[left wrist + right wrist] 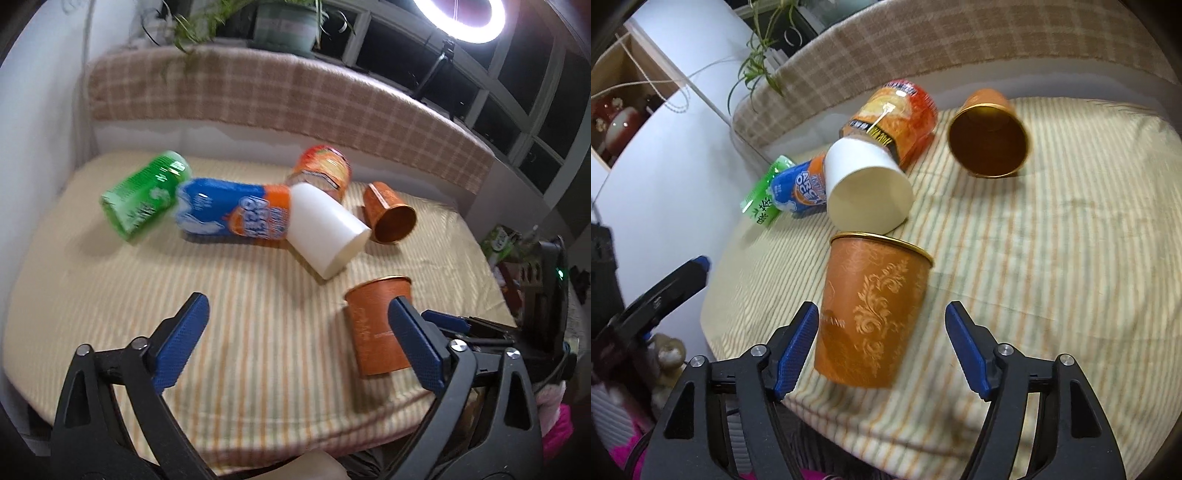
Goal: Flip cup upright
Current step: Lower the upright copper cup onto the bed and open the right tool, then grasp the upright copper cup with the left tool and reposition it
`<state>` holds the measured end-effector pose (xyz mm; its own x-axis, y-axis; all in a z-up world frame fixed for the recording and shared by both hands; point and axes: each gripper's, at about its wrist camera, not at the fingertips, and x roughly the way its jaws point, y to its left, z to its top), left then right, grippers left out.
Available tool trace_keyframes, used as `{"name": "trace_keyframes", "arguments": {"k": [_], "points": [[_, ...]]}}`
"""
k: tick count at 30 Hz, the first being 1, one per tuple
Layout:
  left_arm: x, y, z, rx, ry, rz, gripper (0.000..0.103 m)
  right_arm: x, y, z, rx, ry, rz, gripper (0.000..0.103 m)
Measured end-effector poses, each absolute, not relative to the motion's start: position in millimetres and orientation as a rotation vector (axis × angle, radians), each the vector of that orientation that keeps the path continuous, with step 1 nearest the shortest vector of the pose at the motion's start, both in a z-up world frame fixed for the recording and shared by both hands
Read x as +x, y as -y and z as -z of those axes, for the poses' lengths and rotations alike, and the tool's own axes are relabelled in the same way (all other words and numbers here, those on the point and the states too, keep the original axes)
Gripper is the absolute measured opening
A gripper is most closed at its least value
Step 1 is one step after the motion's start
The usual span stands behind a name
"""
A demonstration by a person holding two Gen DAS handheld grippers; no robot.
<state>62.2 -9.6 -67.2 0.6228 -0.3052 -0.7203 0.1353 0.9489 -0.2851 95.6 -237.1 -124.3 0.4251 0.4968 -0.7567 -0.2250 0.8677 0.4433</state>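
My right gripper (879,343) brackets the upright orange patterned cup (871,314), jaws apart; left gripper (295,347) open, empty. Next: white cup (866,192) lying sideways.

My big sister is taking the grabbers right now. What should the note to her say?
Right gripper: open, one finger on each side of the near orange cup, not squeezing it.
Left gripper: open, holding nothing, above the striped cloth.
Near orange cup: standing up, mouth on top. Looks done.
Far orange cup: lying on its side, mouth toward the right camera.
White cup: on its side too, leaning against the orange can.
The blue can and green can lie on the left.
Left to do: stand the far orange cup and the white cup up.
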Motion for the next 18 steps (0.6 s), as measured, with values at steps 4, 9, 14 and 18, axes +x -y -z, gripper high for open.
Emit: {"name": "trace_keyframes", "arguments": {"k": [4, 9, 14, 18], "points": [[78.6, 16.5, 76.6, -0.283, -0.942, 0.337, 0.093, 79.0, 258.2, 119.4, 0.306, -1.009, -0.409, 0.071], [95.0, 32.4, 87.3, -0.320, -1.032, 0.426, 0.084, 61.3, 284.1, 118.0, 0.345, -0.990, -0.335, 0.071], [109.2, 51.2, 101.2, -0.348, -1.118, 0.511, 0.084, 48.5, 302.3, 116.0, 0.380, -0.975, -0.291, 0.071], [118.9, 60.4, 110.7, -0.370, -1.163, 0.538, 0.083, 41.2, 311.1, 114.0, 0.403, -0.960, -0.270, 0.071]]}}
